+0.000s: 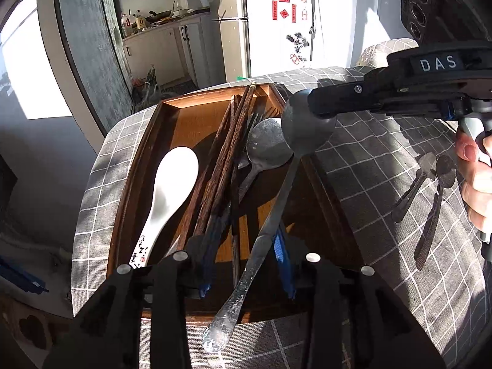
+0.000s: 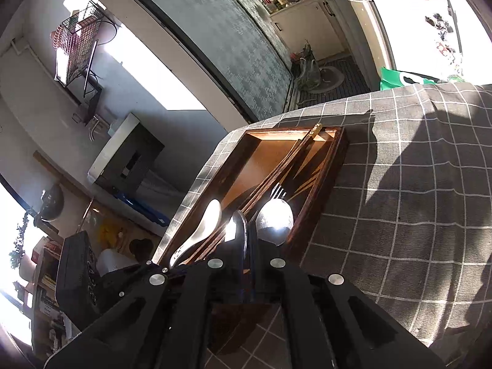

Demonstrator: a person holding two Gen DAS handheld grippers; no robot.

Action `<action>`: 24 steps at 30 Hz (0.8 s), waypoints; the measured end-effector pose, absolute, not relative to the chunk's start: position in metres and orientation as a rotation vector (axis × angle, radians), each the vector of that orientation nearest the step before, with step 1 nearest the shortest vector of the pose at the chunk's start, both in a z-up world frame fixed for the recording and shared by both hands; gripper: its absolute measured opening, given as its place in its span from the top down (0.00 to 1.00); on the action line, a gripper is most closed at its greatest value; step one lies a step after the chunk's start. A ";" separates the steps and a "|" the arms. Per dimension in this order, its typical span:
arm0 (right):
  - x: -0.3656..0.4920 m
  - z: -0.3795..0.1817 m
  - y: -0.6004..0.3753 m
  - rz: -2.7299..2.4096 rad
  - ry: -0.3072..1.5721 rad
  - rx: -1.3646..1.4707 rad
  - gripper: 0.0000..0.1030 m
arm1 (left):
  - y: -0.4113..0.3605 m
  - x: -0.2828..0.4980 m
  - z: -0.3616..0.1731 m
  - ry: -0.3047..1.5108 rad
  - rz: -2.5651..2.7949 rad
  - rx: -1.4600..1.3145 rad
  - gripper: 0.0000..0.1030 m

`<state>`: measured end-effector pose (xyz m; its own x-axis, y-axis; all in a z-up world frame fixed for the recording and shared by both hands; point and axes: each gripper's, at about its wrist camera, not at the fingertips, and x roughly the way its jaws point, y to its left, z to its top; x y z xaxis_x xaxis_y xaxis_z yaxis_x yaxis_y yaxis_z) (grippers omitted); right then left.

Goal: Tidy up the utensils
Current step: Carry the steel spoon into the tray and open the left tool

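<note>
A long metal spoon [image 1: 276,203] hangs tilted over the wooden tray [image 1: 144,160]. My right gripper [image 1: 319,107] comes in from the right and is shut on its bowl. The handle runs down between the blue pads [image 1: 284,264] of my left gripper [image 1: 246,276], which stands open around it, and the pads do not press on it. In the tray lie a white ceramic spoon [image 1: 172,184], dark wooden chopsticks [image 1: 227,153], a fork and a second metal spoon [image 1: 267,144]. In the right wrist view the held spoon [image 2: 239,230] shows edge-on between the shut fingers of my right gripper [image 2: 246,255].
The tray [image 2: 329,166] sits on a grey checked tablecloth [image 2: 399,215] near the table's left edge, with a drop to the floor beyond. A person's hand [image 1: 473,178] grips the right tool's handle. Dark utensil-shaped shadows fall on the cloth at the right. A fridge [image 1: 276,21] stands behind.
</note>
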<state>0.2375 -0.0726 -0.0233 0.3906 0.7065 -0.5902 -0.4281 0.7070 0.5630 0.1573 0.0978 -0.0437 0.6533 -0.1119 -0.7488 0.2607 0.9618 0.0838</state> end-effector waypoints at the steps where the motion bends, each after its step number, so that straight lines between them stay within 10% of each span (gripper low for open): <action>1: 0.239 -0.026 -0.073 0.726 0.921 0.345 0.98 | 0.098 0.155 -0.043 0.824 -0.211 0.195 0.45; 18: 0.260 -0.033 -0.085 0.654 0.918 0.380 0.95 | 0.081 0.108 -0.015 0.757 -0.284 0.252 0.30; 21: 0.238 -0.025 -0.101 0.627 0.890 0.338 0.39 | 0.063 0.106 -0.019 0.759 -0.382 0.247 0.27; 24: 0.220 -0.017 -0.130 0.617 0.881 0.325 0.33 | 0.034 0.103 -0.031 0.770 -0.454 0.285 0.27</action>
